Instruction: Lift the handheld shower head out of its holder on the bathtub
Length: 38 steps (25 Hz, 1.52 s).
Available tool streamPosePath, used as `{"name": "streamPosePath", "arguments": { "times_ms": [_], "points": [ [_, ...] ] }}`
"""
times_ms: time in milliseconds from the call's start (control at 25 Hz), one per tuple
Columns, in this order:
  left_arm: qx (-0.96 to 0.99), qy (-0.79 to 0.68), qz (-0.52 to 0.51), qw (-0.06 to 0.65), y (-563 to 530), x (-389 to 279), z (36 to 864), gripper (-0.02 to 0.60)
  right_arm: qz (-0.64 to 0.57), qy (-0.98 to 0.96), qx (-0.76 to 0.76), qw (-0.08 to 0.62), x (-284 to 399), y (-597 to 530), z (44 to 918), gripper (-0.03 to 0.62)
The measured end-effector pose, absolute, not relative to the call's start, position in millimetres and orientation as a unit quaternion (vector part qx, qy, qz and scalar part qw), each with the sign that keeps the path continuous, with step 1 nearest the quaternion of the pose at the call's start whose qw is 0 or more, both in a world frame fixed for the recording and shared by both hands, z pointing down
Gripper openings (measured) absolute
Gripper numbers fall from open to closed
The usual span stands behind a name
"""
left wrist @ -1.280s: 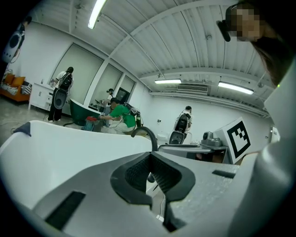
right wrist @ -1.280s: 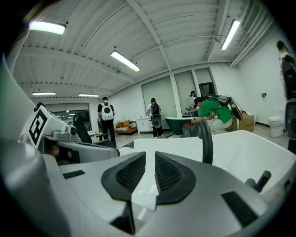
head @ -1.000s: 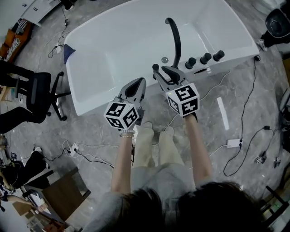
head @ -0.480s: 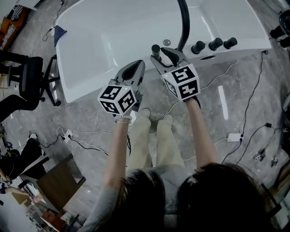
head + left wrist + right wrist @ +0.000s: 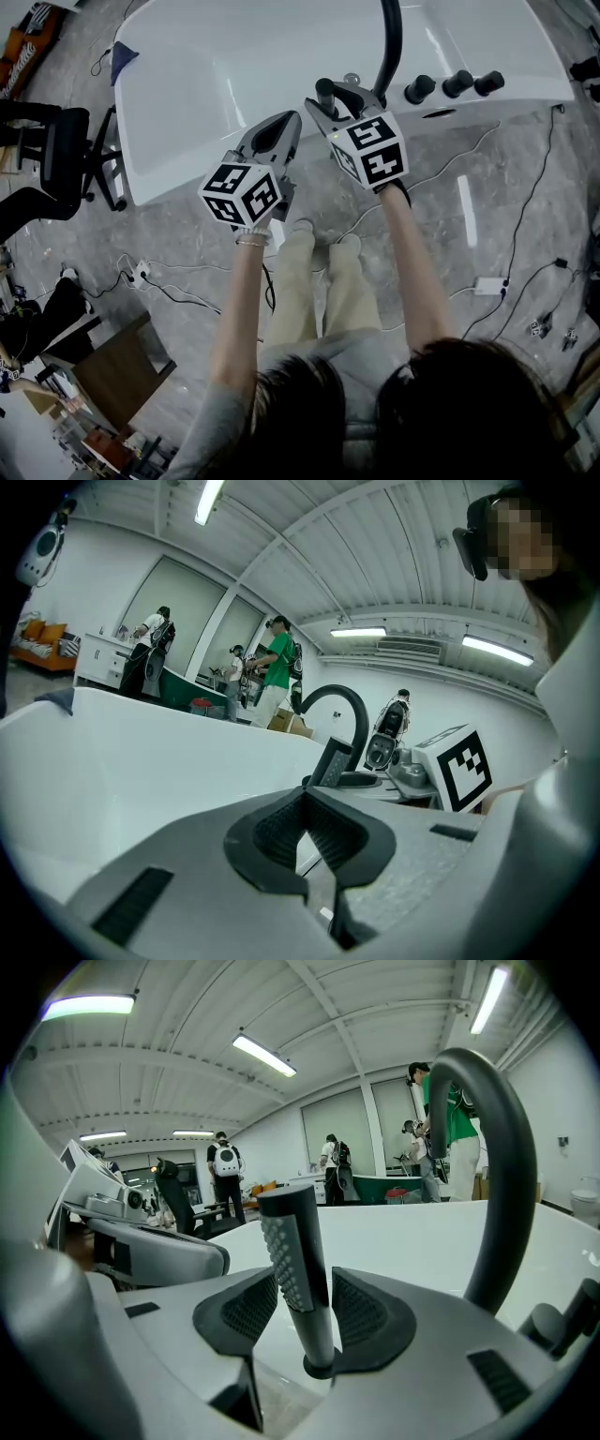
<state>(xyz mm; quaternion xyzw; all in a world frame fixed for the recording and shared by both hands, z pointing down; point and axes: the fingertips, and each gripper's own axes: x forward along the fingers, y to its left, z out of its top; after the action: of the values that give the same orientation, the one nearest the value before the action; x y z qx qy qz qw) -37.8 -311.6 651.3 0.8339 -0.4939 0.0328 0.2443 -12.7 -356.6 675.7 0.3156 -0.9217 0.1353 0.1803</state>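
The handheld shower head (image 5: 295, 1269), a black stick with a dotted face, stands upright in its holder (image 5: 319, 1370) on the white bathtub rim (image 5: 187, 178). In the head view the shower head (image 5: 325, 94) shows beside the black arched faucet (image 5: 389, 47). My right gripper (image 5: 305, 1283) is open, its pads on either side of the stick with a gap on the right. It sits at the rim, the right gripper (image 5: 333, 101) level with the stick. My left gripper (image 5: 281, 127) hovers over the rim to the left, shut and empty; in its own view the left gripper (image 5: 302, 803) faces the shower head (image 5: 333, 761).
Three black knobs (image 5: 459, 82) sit on the rim right of the faucet (image 5: 497, 1166). An office chair (image 5: 66, 159) stands left of the tub. Cables and a power strip (image 5: 487, 284) lie on the grey floor. People stand far behind the tub.
Both grippers came down and forward to the tub rim. The right jaws spread wider and now straddle the shower head.
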Motion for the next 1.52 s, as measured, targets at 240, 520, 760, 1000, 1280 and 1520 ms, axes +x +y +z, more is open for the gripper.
{"name": "streamPosePath", "arguments": {
  "times_ms": [240, 520, 760, 1000, 1280, 1520],
  "points": [
    [0.83, -0.497, 0.031, 0.25, -316.0, -37.9, 659.0, 0.005, 0.139, -0.918, 0.319, 0.189, -12.5, -362.0, 688.4, 0.156],
    [0.829, -0.498, 0.027, 0.254, -321.2, -42.3, 663.3, 0.005, 0.116, -0.919, 0.314, 0.208, -17.8, -365.9, 690.6, 0.135],
    [0.829, -0.496, 0.025, 0.258, -321.8, -45.7, 658.9, 0.005, 0.117, -0.916, 0.319, 0.215, -17.6, -365.9, 687.7, 0.129],
    [0.829, -0.494, 0.023, 0.259, -320.8, -47.2, 647.8, 0.005, 0.12, -0.914, 0.328, 0.206, -14.8, -364.5, 668.7, 0.129],
    [0.833, -0.491, 0.014, 0.254, -316.8, -46.3, 614.7, 0.005, 0.117, -0.914, 0.334, 0.198, -14.0, -355.0, 629.5, 0.129],
    [0.843, -0.481, 0.006, 0.24, -316.2, -41.2, 580.1, 0.005, 0.11, -0.915, 0.342, 0.186, -10.4, -352.7, 589.2, 0.129]
  ]
}}
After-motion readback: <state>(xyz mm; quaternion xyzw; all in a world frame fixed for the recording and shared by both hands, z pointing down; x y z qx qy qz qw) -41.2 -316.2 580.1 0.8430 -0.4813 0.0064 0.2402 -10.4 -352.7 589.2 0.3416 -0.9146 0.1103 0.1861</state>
